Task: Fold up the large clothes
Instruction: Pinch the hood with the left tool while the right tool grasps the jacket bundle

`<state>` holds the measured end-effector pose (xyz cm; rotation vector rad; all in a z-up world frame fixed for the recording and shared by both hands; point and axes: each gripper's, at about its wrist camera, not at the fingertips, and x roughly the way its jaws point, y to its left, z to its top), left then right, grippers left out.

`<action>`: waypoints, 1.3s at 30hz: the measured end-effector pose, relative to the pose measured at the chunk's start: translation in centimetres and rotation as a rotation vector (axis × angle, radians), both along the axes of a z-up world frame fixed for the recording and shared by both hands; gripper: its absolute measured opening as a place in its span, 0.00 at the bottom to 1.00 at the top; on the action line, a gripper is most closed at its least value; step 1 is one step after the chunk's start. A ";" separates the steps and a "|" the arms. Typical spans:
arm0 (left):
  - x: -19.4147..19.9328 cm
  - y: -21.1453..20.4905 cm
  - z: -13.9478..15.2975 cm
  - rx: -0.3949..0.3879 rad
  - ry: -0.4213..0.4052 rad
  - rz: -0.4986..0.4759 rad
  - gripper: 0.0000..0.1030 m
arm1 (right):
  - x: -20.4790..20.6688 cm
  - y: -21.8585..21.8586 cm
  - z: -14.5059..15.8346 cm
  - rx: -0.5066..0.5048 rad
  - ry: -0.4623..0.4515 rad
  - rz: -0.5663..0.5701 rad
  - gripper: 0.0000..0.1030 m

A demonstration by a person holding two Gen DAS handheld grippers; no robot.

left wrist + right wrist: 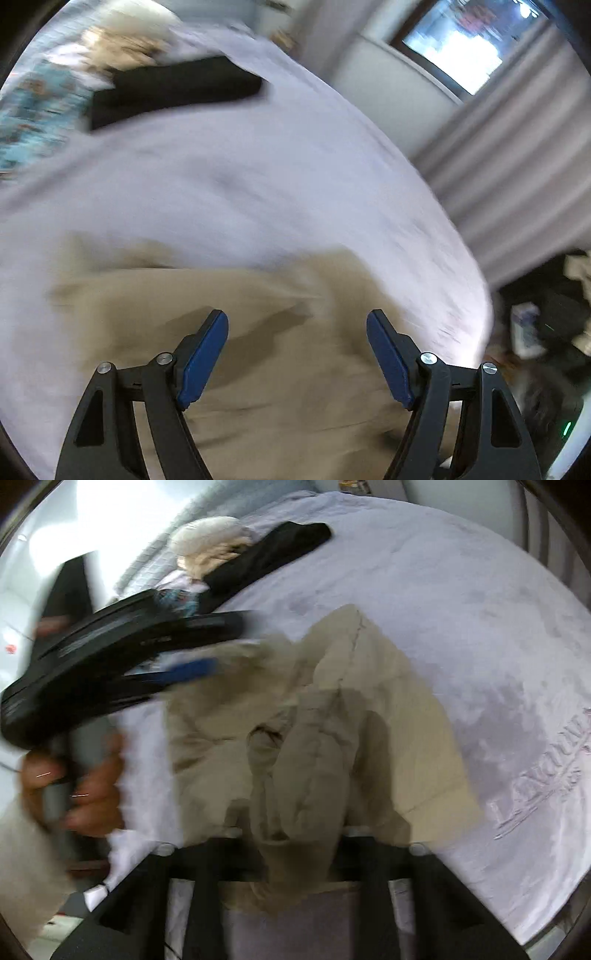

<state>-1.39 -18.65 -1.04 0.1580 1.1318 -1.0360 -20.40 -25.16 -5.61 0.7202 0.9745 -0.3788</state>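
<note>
A beige garment (pixel 258 332) lies crumpled on a pale lilac bed sheet (pixel 240 177). My left gripper (pixel 297 325) hovers over it with its blue pads wide apart and nothing between them. In the right wrist view the beige garment (pixel 388 701) is bunched up and drapes over my right gripper (pixel 303 834), hiding its fingertips; the cloth hangs from between the jaws. The left gripper (pixel 221 642) shows at the left in that view, blurred, held by a hand (pixel 88 786).
A folded black garment (pixel 173 88) lies at the far side of the bed, also in the right wrist view (pixel 269 557). Cream clothes (pixel 207 542) and a blue patterned cloth (pixel 33 107) lie beside it. Grey curtains (pixel 517 155) and clutter (pixel 546 317) stand past the bed's edge.
</note>
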 end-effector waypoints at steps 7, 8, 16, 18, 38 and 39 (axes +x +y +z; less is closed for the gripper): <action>5.1 5.8 -5.8 0.156 -0.018 0.215 0.75 | -2.0 -1.2 -1.5 -0.026 0.057 -0.070 0.11; 4.7 4.9 -6.5 0.157 -0.013 0.212 0.75 | -2.2 -1.5 -2.1 -0.025 0.067 -0.079 0.11; 0.1 -3.3 -8.0 0.181 -0.125 0.113 0.76 | -6.7 -5.7 -5.7 0.014 0.114 -0.179 0.11; -0.5 -4.9 -8.3 0.193 -0.153 0.097 0.76 | -7.2 -6.8 -6.9 0.038 0.117 -0.191 0.11; 0.5 -4.8 -9.1 0.213 -0.151 0.152 0.76 | 4.1 -18.3 -5.4 0.337 -0.115 -0.071 0.61; 0.6 -4.6 -9.0 0.215 -0.150 0.161 0.76 | 5.5 -18.7 -6.5 0.381 -0.108 -0.077 0.32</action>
